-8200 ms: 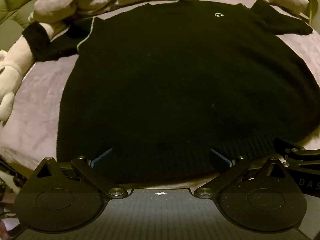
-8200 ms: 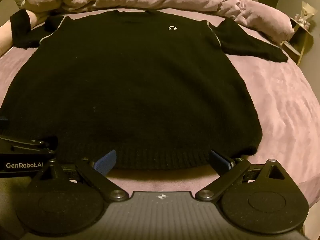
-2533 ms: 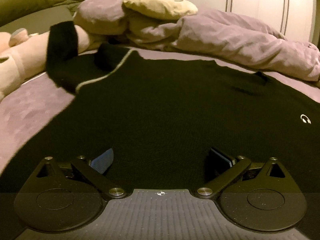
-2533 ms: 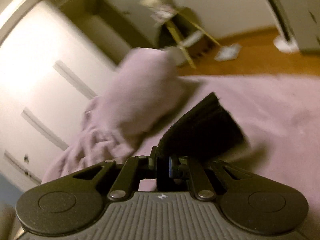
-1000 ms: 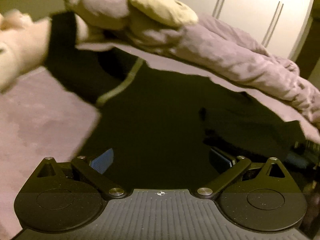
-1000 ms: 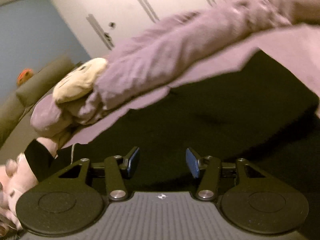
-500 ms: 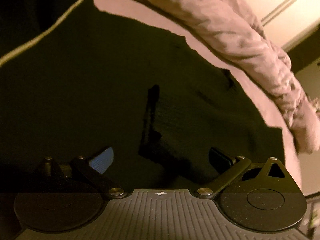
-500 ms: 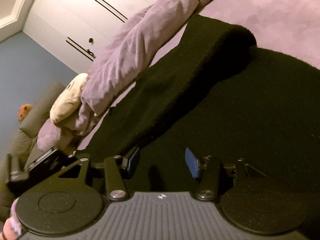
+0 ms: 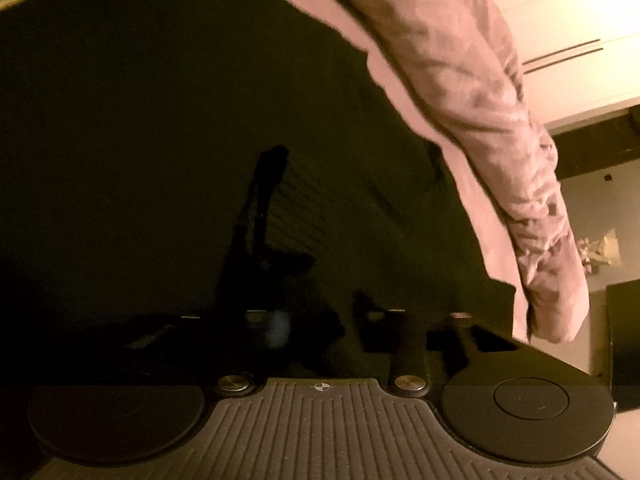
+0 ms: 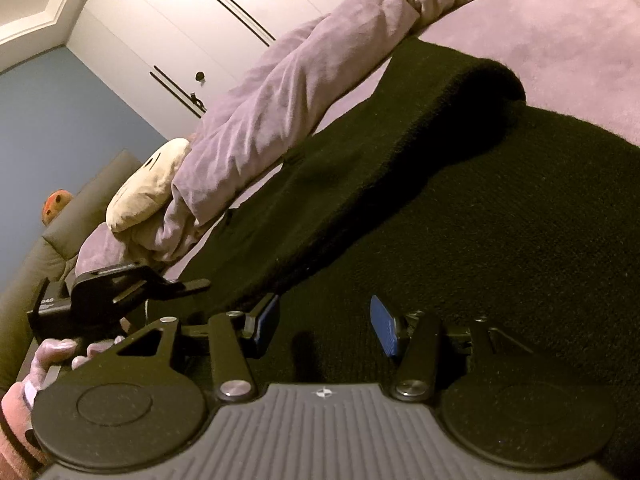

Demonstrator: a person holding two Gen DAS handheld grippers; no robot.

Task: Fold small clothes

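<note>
Black sweater (image 10: 460,208) covers most of the right wrist frame, spread on the purple bed (image 10: 560,32), with one sleeve folded back over its body as a thick band running from the upper right to the lower left. The right gripper (image 10: 324,326) sits at the bottom centre just above the knit, its blue pads parted and gripping nothing. At the left edge the left gripper (image 10: 188,286) reaches toward the sleeve's end. In the left wrist frame the sweater (image 9: 160,120) fills the left and centre; the left gripper (image 9: 320,320) is lost in darkness, so its spread cannot be told. A rumpled duvet (image 9: 480,80) crosses the upper right.
</note>
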